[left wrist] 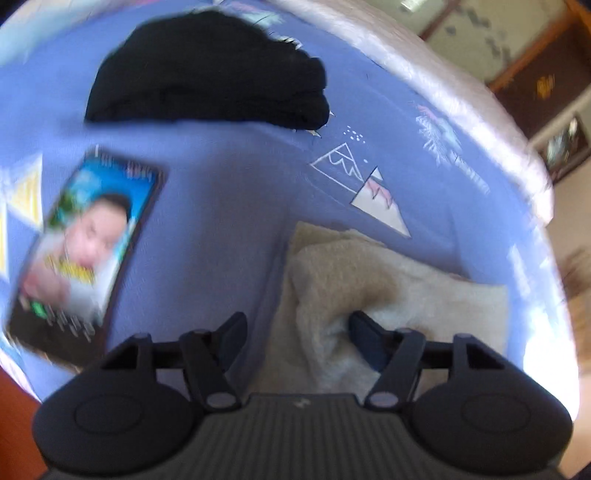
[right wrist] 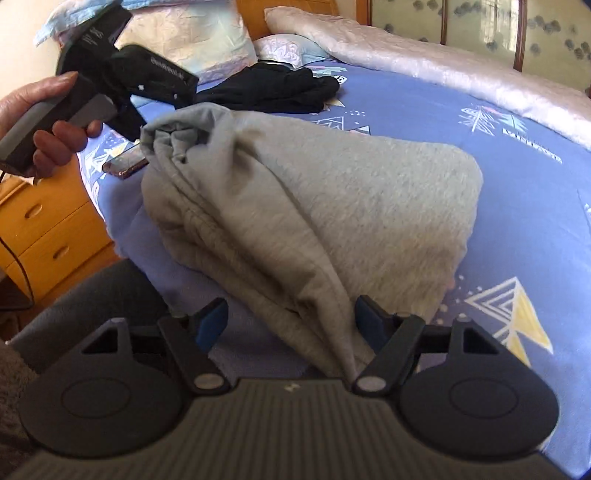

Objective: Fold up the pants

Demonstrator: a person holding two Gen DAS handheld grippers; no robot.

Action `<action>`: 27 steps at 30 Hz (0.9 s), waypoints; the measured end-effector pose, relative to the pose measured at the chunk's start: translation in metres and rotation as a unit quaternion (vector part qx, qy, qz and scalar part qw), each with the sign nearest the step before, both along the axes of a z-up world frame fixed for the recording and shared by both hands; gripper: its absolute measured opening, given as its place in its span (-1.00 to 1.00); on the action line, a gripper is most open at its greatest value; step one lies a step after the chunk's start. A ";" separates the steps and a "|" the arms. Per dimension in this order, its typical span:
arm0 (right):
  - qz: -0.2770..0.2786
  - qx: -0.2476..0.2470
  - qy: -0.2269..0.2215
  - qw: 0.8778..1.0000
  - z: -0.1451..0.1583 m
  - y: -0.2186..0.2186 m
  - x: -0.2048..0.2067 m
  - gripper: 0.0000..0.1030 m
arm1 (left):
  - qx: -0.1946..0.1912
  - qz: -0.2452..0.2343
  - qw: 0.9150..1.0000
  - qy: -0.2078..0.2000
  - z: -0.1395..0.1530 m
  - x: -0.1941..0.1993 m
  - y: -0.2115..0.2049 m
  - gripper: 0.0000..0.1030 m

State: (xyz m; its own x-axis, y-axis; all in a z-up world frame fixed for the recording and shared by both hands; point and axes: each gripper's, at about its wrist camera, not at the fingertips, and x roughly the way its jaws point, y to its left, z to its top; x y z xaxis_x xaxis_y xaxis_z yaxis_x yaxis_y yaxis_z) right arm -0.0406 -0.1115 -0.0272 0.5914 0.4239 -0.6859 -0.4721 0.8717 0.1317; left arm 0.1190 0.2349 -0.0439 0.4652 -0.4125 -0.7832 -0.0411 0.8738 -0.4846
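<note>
Pants: your grey pants [right wrist: 295,206] lie bunched on the bed [right wrist: 480,122], with cloth between your right tool's [right wrist: 291,325] fingers.
Right tool: gapes wide, its pads not pressing the cloth.
Left tool [left wrist: 297,328]: spread apart, one finger against the cloth, clamping nothing.
Beyond: black garment [left wrist: 207,70] ahead, phone [left wrist: 81,251] to its left.

A bed [right wrist: 461,122] with a blue sheet printed with triangles fills the room. A pale pink quilt [right wrist: 424,62] lies along its far edge, pillows [right wrist: 192,33] against the orange wooden headboard [right wrist: 288,7]. Left of the bed stands an orange drawer unit [right wrist: 48,221]. Behind the quilt, bright patterned panels in wooden frames [right wrist: 480,26].
</note>
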 end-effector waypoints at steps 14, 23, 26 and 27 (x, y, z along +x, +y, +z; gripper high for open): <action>-0.068 0.210 0.079 0.972 0.031 -0.009 0.061 -0.59 | -0.110 -0.090 0.984 -0.106 0.043 -0.015 -0.032 0.15; 0.039 0.179 0.125 0.975 0.022 0.038 0.053 -0.53 | -0.056 -0.154 0.986 -0.034 0.020 -0.065 -0.003 -0.26; 0.035 0.184 0.138 0.973 0.014 0.040 0.060 -0.58 | -0.038 -0.126 0.991 -0.001 0.004 -0.062 0.007 -0.30; 0.033 0.190 0.142 0.971 0.015 0.039 0.062 -0.59 | -0.042 -0.117 0.992 0.005 0.002 -0.060 0.008 -0.30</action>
State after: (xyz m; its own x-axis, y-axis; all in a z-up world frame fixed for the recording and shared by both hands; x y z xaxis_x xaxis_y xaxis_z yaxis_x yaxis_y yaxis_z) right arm 0.0210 -0.0720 -0.0127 0.3651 0.7083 -0.6041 -0.4225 0.7043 0.5705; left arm 0.0594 0.2428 -0.0418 0.3409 -0.5718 -0.7462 0.1527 0.8169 -0.5562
